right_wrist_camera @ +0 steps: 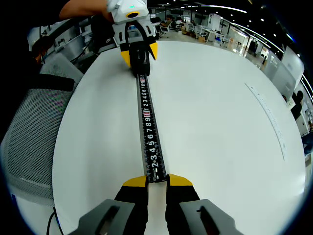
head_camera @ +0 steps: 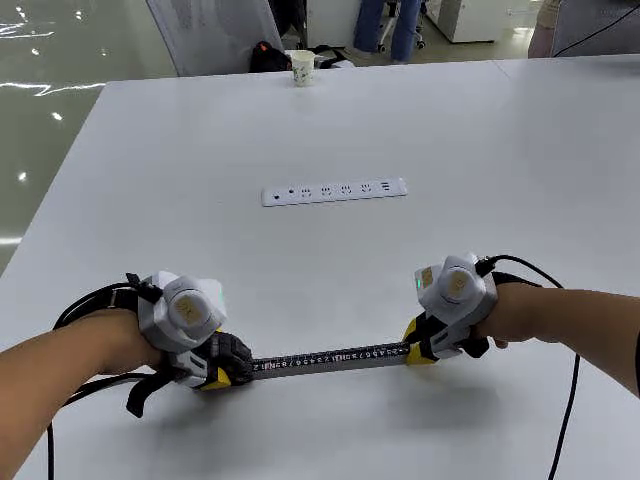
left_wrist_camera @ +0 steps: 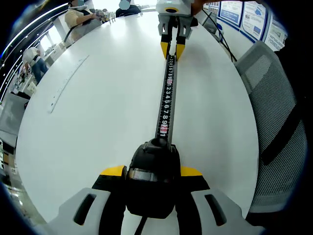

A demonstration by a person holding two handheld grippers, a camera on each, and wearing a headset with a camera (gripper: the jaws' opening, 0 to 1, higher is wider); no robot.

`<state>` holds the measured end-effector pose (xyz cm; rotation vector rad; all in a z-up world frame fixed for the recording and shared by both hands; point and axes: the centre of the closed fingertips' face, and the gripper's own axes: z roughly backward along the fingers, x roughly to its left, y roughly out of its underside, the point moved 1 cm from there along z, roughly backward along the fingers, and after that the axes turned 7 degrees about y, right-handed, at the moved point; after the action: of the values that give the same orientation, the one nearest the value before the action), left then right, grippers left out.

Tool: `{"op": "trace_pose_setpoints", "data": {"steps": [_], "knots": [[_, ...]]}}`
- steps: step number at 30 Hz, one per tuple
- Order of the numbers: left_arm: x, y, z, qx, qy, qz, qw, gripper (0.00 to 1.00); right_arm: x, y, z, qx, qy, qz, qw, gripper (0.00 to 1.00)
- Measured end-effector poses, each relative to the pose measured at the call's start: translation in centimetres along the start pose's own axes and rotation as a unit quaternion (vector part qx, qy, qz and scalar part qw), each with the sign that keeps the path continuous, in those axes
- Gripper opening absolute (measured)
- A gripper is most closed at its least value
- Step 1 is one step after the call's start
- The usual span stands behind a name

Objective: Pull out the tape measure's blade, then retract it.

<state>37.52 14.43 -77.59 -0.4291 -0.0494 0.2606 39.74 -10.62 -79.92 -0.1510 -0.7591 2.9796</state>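
Observation:
A black tape measure case (head_camera: 229, 360) (left_wrist_camera: 152, 172) sits between the yellow-tipped jaws of my left gripper (head_camera: 215, 378) (left_wrist_camera: 151, 171), which is shut on it near the table's front left. Its dark blade (head_camera: 330, 359) (left_wrist_camera: 166, 98) (right_wrist_camera: 148, 132) with white numbers stretches flat just above the white table (head_camera: 330, 130) toward the right. My right gripper (head_camera: 418, 352) (right_wrist_camera: 156, 181) is shut on the blade's tip. In the right gripper view the left gripper (right_wrist_camera: 138, 49) with the case (right_wrist_camera: 141, 61) faces me at the far end; in the left gripper view the right gripper (left_wrist_camera: 173, 47) holds the far end.
A white power strip (head_camera: 334, 191) lies across the table's middle. A paper cup (head_camera: 303, 67) stands at the far edge. Black cables (head_camera: 545, 275) trail from both grippers. A mesh chair (left_wrist_camera: 274, 122) stands beside the table's near edge. People's legs show beyond the table.

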Motion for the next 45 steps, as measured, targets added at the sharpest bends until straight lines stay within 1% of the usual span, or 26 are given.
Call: {"op": "trace_pose_setpoints", "data": {"steps": [18, 30, 39, 41, 45], "knots": [[0.1, 0.1, -0.2, 0.002, 0.000, 0.003, 1.0000, 0.34, -0.1, 0.7, 0.4, 0.000, 0.001, -0.004, 1.0000, 0.09], [0.0, -0.1, -0.3, 0.003, -0.001, 0.003, 1.0000, 0.34, -0.1, 1.0, 0.7, 0.001, 0.003, -0.005, 1.0000, 0.09], [0.1, -0.2, -0.2, -0.001, -0.001, 0.003, 1.0000, 0.34, -0.1, 1.1, 0.7, 0.000, 0.005, -0.006, 1.0000, 0.10], [0.1, -0.2, -0.2, -0.003, -0.001, 0.003, 1.0000, 0.34, -0.2, 1.1, 0.7, -0.001, 0.006, -0.011, 0.9999, 0.10], [0.3, -0.4, -0.2, -0.009, -0.001, 0.008, 0.9999, 0.34, -0.2, 1.0, 0.6, 0.007, 0.006, -0.005, 1.0000, 0.10]]}}
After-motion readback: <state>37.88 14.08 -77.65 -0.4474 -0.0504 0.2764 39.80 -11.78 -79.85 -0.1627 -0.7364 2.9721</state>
